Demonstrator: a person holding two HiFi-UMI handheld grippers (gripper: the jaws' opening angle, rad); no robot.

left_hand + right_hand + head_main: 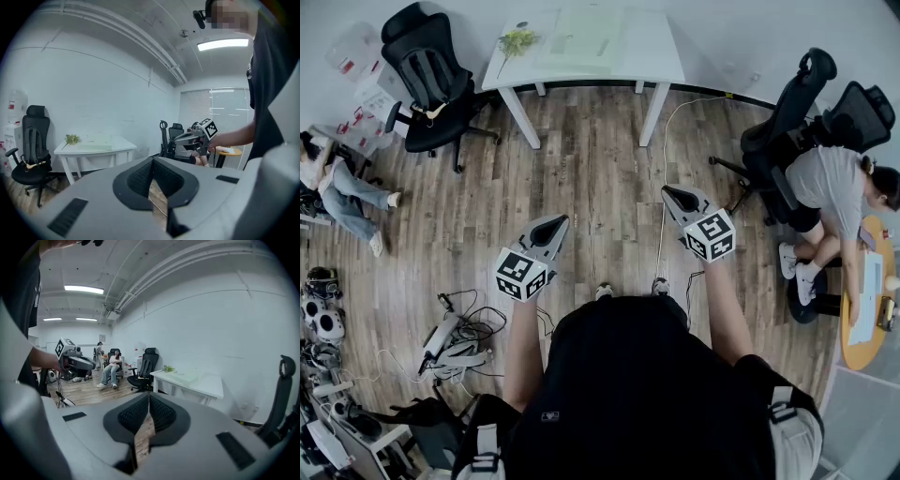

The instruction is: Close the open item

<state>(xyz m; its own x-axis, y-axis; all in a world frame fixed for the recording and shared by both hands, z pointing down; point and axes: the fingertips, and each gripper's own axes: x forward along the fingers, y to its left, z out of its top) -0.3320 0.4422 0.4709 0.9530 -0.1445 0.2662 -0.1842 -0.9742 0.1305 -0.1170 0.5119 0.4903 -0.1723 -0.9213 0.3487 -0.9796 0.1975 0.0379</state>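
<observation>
Two tools shut and empty: left gripper point(551, 223) and right gripper point(675, 194), over the floor point(600, 187).
Both point toward a white table point(661, 67), well apart from it, with only floor between. Chairs point(427, 66) flank the table, a person point(830, 183) sits at right, and cables point(459, 337) lie at left. A flat pale-green item point(581, 37) lies on the table beside a plant point(517, 40), long side along the tabletop; its facing is too small to tell.

Two grippers point(551, 228) point(677, 197). Three black chairs point(431, 75) point(783, 122) point(864, 108). One white table point(656, 56). One round table point(853, 347). Two seated people point(342, 187) point(830, 183). One green sprig point(517, 40).
</observation>
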